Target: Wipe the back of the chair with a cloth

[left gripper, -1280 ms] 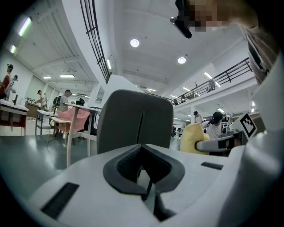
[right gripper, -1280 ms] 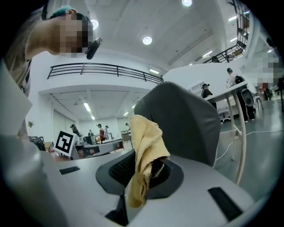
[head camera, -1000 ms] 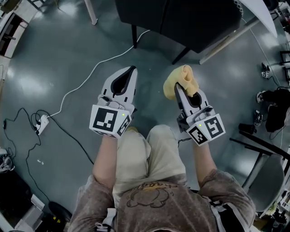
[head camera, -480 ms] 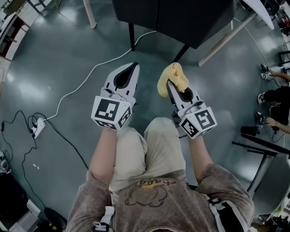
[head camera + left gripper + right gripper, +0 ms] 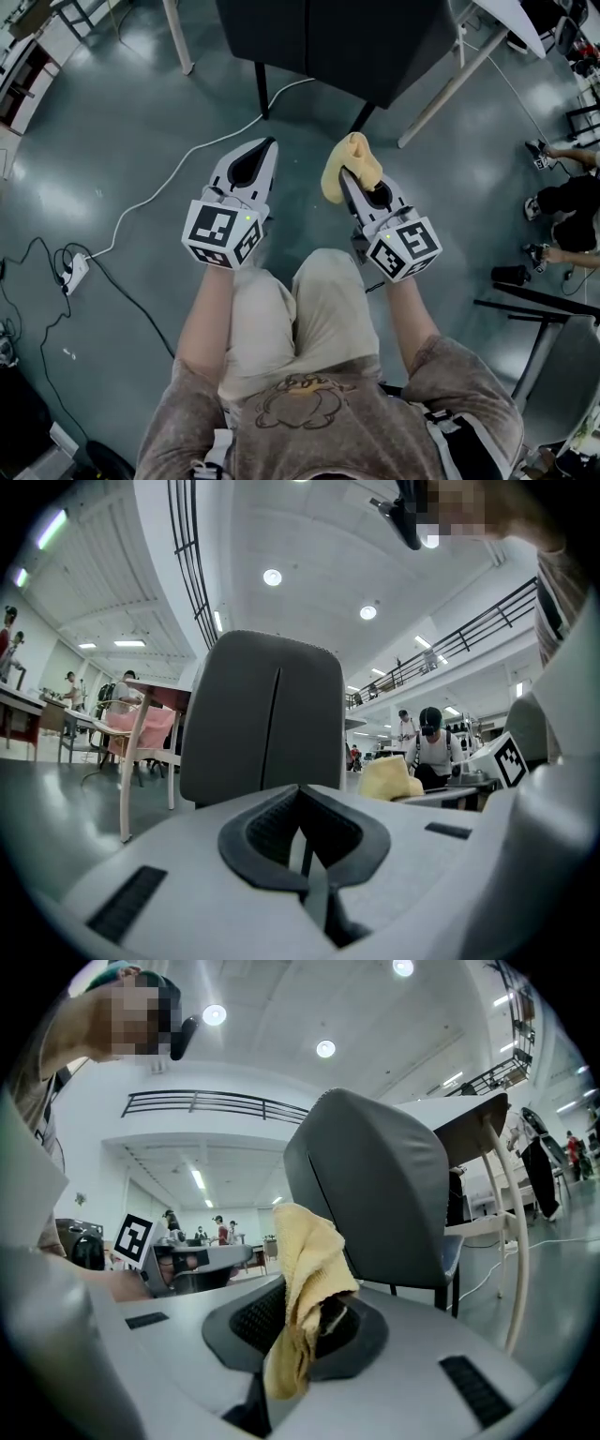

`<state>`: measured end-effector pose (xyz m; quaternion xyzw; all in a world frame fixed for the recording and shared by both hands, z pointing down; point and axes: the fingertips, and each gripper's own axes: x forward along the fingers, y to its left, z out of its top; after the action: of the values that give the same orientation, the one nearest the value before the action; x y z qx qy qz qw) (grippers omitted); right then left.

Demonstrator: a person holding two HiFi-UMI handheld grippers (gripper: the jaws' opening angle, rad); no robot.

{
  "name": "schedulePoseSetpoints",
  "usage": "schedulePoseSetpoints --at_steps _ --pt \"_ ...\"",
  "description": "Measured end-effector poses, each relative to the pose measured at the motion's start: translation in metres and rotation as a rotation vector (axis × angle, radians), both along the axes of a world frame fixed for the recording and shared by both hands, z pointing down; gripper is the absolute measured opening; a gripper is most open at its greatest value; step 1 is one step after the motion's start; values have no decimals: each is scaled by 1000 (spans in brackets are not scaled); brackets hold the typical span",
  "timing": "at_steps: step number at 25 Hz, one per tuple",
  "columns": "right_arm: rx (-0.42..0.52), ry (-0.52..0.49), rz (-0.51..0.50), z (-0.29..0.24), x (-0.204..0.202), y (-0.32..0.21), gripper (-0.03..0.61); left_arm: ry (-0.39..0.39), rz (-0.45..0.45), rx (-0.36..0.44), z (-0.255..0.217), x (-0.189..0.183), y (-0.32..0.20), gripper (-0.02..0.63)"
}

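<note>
- Gripping the cloth (image 5: 351, 161): right claw (image 5: 352, 184) is clamped on it, and the yellow wad sticks up past the tips.
- Left claw (image 5: 266, 148): jaws together, nothing between them.
- Chair (image 5: 337, 42) is straight ahead of both claws and apart from them. The cloth isn't touching it yet.
- The chair back stands upright, with its rear panel facing the person.
- Right gripper view: the cloth (image 5: 309, 1269) sits in front of the panel's (image 5: 375, 1185) left edge, so most of the panel is to the right of it.
- Both claws look about equally near. My read is that the right one goes forward and slightly right to land the cloth on the panel.
</note>
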<state>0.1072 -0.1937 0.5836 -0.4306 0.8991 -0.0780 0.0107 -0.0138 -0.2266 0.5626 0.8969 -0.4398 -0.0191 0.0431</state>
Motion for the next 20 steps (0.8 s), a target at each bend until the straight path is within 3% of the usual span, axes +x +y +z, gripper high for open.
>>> schedulePoseSetpoints --at_steps 11,20 --pt "58 17 12 -46 27 -17 69 -1 -17 -4 1 5 -4 5" --pt "178 25 -7 -127 36 -26 69 -3 -23 17 -9 -2 1 5"
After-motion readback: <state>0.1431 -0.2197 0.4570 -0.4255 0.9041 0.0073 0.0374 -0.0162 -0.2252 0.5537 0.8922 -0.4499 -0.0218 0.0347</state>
